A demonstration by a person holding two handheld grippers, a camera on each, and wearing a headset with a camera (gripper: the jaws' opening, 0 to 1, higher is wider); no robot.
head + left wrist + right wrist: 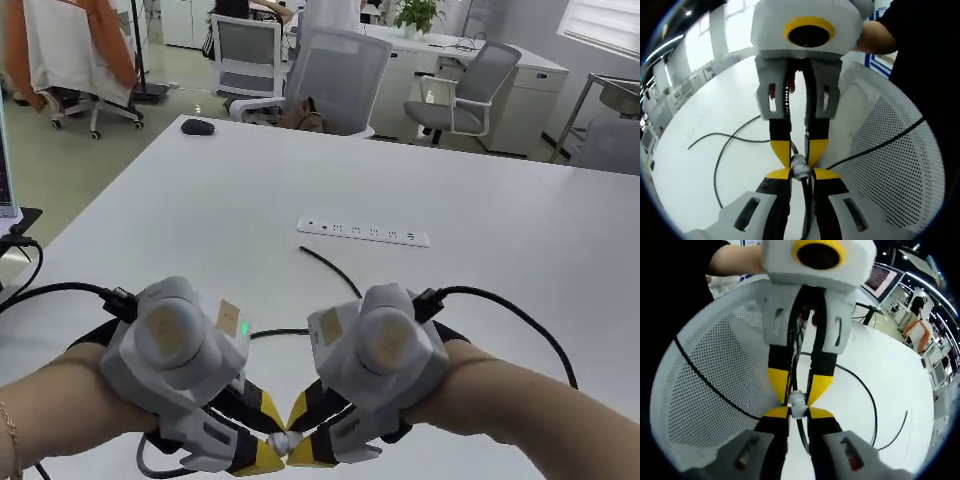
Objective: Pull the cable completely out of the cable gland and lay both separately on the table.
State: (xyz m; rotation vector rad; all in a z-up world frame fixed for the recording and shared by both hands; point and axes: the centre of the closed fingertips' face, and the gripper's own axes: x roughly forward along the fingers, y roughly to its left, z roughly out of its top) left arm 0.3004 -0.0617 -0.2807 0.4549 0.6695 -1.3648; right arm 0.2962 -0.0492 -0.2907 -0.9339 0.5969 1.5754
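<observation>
White cable gland [284,443] sits pinched between two sets of yellow jaw tips that meet nose to nose, low in the head view and close to the person. The left hand-held gripper [801,173] comes at it from one side and the right hand-held gripper [797,413] from the other. Each has its jaws drawn in to a narrow gap with the tips pressed against the gland's small white body.

In the left gripper view the gland [799,166] lies right between that gripper's own tips. The black cable [805,210] runs back from it down the slot between the jaws. The right gripper view shows the same layout from the opposite side: the gland [797,401] is caught at the tips and a dark strand of cable trails down between the jaws. The cable is still threaded through the gland.

Beyond the grippers the rest of the cable [330,268] lies loose on the white tabletop [480,260]. It curves away, and its free end rests near a white power strip [363,232]. A black mouse [197,126] sits at the tabletop's far edge, with grey office chairs [340,75] behind it.
</observation>
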